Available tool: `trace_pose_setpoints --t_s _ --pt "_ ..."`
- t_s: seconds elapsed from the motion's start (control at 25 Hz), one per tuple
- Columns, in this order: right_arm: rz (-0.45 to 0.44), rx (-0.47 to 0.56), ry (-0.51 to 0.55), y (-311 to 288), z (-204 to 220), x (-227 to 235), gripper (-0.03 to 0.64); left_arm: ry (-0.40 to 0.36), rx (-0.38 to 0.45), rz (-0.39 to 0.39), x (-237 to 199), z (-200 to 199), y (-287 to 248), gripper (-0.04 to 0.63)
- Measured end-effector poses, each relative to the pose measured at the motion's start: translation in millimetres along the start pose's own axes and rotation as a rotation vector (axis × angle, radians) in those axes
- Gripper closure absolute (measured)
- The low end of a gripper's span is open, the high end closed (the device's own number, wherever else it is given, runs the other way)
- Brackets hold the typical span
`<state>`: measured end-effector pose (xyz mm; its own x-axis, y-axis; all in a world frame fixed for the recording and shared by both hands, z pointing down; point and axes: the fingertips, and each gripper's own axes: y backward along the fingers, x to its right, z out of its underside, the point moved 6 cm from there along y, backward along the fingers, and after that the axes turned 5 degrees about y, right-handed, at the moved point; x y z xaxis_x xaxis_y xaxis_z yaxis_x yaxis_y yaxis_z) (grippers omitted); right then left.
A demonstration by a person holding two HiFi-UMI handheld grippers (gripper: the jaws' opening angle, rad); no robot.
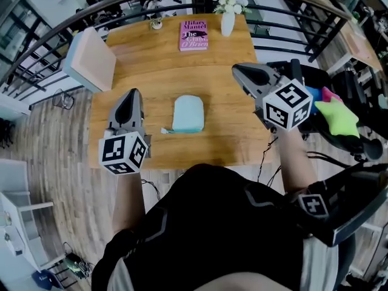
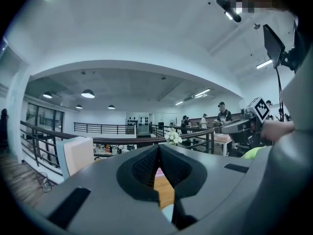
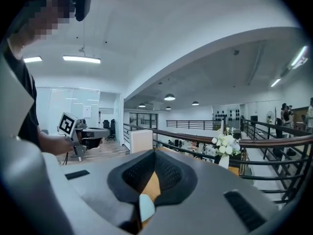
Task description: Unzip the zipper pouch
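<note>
- Item: pale blue, soft fabric zipper pouch (image 1: 188, 114), a rounded rectangle. It lies flat near the middle of the wooden surface (image 1: 139, 59) and touches neither tool.
- Handling, judged: light and limp, not fragile. It will likely slide or bunch when tugged.
- Hold points, judged: the small pull tab (image 1: 165, 130) at its lower left corner, with the fabric edge beside it pinned as a brace.
- Left tool (image 1: 133, 97): jaws pressed together, empty, held left of the pouch.
- Right tool (image 1: 237, 71): jaws pressed together, empty, held to the right.

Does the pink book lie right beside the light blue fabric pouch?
No, the pink book lies near the white vase, far from the light blue fabric pouch.
</note>
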<state>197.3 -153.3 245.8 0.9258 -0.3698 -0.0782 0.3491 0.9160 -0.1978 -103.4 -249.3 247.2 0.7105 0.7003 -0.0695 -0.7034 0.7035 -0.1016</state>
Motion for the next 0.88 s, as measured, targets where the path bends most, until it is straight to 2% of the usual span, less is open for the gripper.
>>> trace_pose_setpoints --t_s 0.08,0.24,0.36,0.56,0.88 --pt "0.015 -0.013 0.002 3 0 5 0.607 -0.004 -0.009 -0.015 -1 2 4 0.566" --pt "0.030 -0.048 0.004 3 4 9 0.609 -0.102 -0.030 -0.038 2 7 8 0.566" --pt "0.038 -0.031 -0.010 2 6 5 0.609 -0.127 -0.028 -0.049 2 6 13 0.566" --pt "0.034 -0.032 0.007 2 5 -4 0.609 -0.096 0.002 -0.062 1 1 17 0.566" --pt "0.039 -0.039 -0.001 5 6 -9 0.607 -0.048 -0.010 -0.063 0 3 25 0.566"
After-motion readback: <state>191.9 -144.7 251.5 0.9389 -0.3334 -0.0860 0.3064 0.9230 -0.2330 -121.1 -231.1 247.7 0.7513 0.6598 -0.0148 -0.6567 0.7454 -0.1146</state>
